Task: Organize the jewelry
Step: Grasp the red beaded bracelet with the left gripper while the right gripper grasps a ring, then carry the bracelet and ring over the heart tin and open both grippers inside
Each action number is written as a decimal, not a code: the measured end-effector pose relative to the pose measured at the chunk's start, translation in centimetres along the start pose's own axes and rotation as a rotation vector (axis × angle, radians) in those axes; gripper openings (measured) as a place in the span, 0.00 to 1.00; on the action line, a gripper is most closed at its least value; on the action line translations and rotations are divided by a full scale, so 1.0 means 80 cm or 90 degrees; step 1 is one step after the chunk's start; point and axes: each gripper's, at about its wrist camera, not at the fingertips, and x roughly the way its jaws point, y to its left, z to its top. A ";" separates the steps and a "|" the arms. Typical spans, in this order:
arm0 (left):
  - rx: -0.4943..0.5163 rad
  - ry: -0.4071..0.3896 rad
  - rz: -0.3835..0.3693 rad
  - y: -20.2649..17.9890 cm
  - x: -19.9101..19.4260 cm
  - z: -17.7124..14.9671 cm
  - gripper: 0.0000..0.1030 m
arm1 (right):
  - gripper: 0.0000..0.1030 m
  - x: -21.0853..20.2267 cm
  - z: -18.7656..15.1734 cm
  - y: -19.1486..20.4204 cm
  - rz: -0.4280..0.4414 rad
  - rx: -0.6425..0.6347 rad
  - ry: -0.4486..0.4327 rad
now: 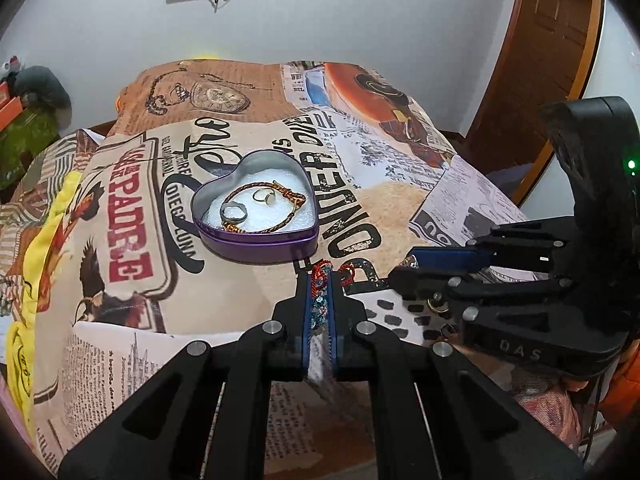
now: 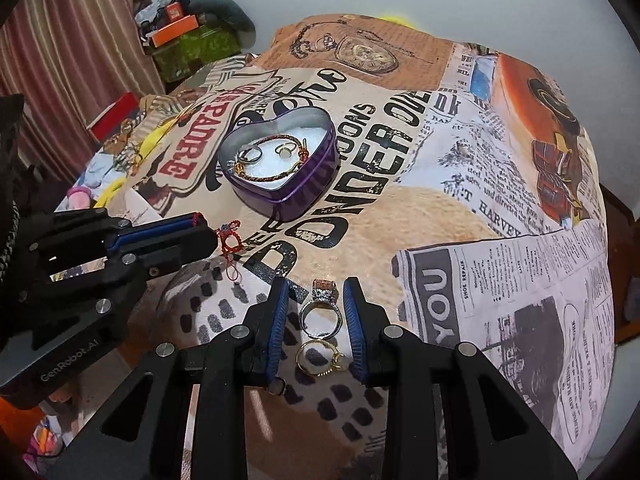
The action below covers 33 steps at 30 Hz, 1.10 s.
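A purple heart-shaped tin (image 1: 256, 246) (image 2: 304, 196) lies open on the printed cloth, holding a braided gold-red bracelet (image 1: 276, 216) and two rings. My left gripper (image 1: 320, 280) is shut on a red beaded bracelet (image 1: 318, 300), whose end hangs out at the fingertips in the right wrist view (image 2: 230, 240), just short of the tin. My right gripper (image 2: 314, 292) is open, its fingers either side of a silver stone ring (image 2: 322, 314). A gold ring (image 2: 320, 358) lies just behind it. Another small ring (image 2: 277, 387) sits by the left finger's base.
The cloth (image 1: 380, 216) covers a raised surface that drops off on the right. A wooden door (image 1: 540, 60) stands at the back right. Boxes and clutter (image 2: 180, 28) and a curtain lie at the far left.
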 end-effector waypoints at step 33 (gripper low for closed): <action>-0.017 -0.128 0.052 0.029 -0.098 0.052 0.05 | 0.11 -0.093 0.050 0.015 -0.012 0.031 -0.137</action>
